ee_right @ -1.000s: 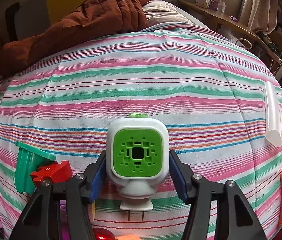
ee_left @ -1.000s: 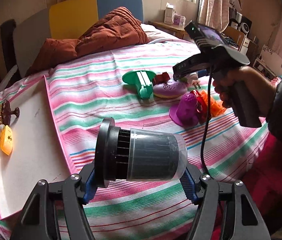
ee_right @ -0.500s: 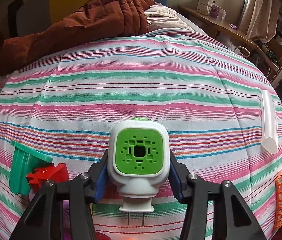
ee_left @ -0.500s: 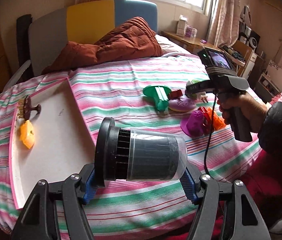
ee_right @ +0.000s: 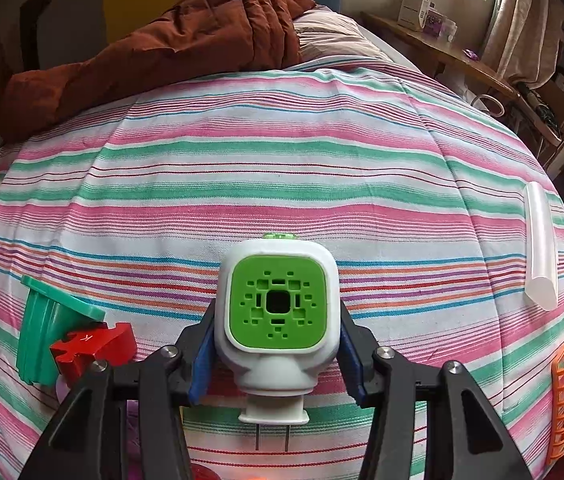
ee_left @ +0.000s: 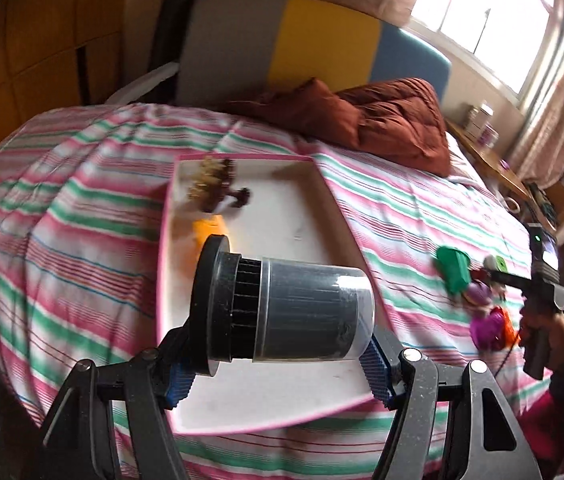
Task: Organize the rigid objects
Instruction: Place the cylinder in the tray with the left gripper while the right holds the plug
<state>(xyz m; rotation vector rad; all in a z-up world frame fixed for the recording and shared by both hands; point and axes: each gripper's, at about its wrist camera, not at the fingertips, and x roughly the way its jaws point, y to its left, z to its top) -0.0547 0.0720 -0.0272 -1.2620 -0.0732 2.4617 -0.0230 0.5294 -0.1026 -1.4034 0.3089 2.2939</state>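
Left claw [ee_left: 282, 354] clamped black canister [ee_left: 282, 304] sideways by both ends, above white tray [ee_left: 282, 400] on bed. Looked light, stiff, smooth; end grip could slip. Right claw [ee_right: 278, 354], jaws just closing, gripped green-faced plug [ee_right: 278, 312] by flat sides, prongs down. Hard, light.

The cylinder [ee_left: 282, 308] pairs a matt black ribbed plastic cap with a clear, glossy sleeve. The plug-in device [ee_right: 278, 316] is smooth white plastic with a matt green perforated face and bare metal prongs. The striped bedsheet [ee_right: 274, 168] is woven cloth; the tray [ee_left: 282, 396] looks matt white.
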